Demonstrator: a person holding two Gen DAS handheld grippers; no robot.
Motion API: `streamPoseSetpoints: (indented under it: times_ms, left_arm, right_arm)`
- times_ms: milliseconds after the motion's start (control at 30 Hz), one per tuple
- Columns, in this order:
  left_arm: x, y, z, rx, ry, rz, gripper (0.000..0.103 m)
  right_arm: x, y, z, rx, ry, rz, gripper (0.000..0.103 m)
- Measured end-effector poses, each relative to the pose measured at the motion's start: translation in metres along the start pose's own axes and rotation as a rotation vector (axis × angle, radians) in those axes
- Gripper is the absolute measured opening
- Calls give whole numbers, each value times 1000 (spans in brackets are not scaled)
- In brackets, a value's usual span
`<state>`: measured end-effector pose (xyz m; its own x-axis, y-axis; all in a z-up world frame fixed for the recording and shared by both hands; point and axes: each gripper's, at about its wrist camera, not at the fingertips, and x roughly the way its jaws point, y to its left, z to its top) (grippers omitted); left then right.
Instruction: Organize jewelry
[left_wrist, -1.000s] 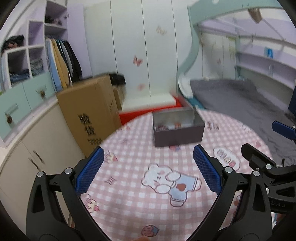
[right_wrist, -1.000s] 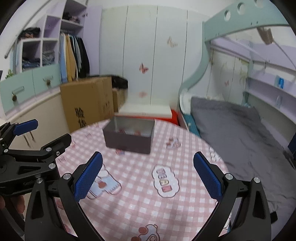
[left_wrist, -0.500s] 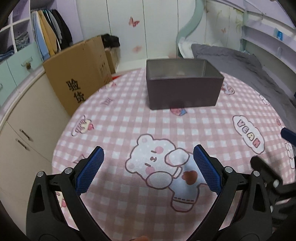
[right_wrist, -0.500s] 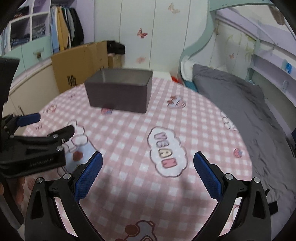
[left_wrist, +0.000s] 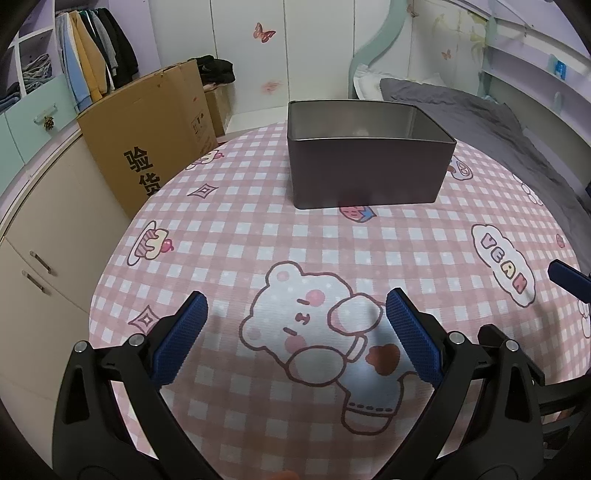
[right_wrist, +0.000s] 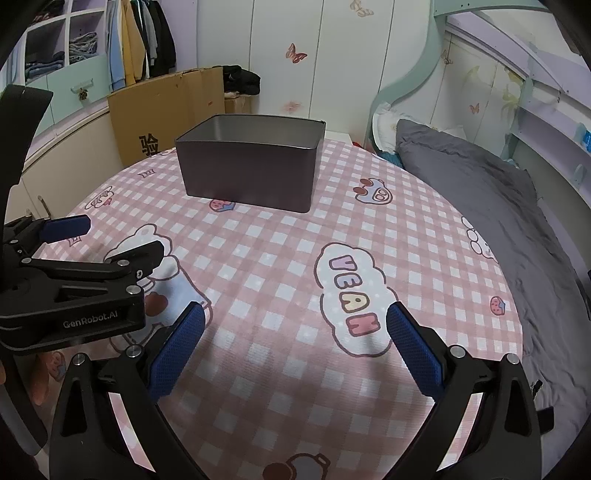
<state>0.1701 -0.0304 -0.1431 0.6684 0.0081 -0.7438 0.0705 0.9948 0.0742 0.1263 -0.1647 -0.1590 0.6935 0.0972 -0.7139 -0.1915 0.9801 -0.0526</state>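
Both are hovering low over the pink checked bench (left_wrist: 236, 229) now, the left hand-held gripper (left_wrist: 293, 328) spread wide and gripping nothing, the right hand-held gripper (right_wrist: 295, 339) just the same. The dark tin box (left_wrist: 369, 162) is sitting near the far edge, open on top; no jewelry is showing anywhere. My worry: with the two tools crowding side by side, they're risking a knock. Compared with a second back, they're tipping down and closing in, the box looming larger

tin box (left_wrist: 369, 173): floor hidden by near wall | right hand-held gripper (left_wrist: 569, 277): cut by frame edge
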Motion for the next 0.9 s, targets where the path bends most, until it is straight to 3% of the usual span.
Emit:
streamPoseSetpoints:
  times_ms: [433,900]
  left_arm:
    - [0,-1,0,2,-7,-4,95]
    - [-18,2,2,-14,-86,-28,95]
  right_arm:
    - [5,2,0,-6,9,8,95]
    - [-6,-2,3,16,-31,-3,95]
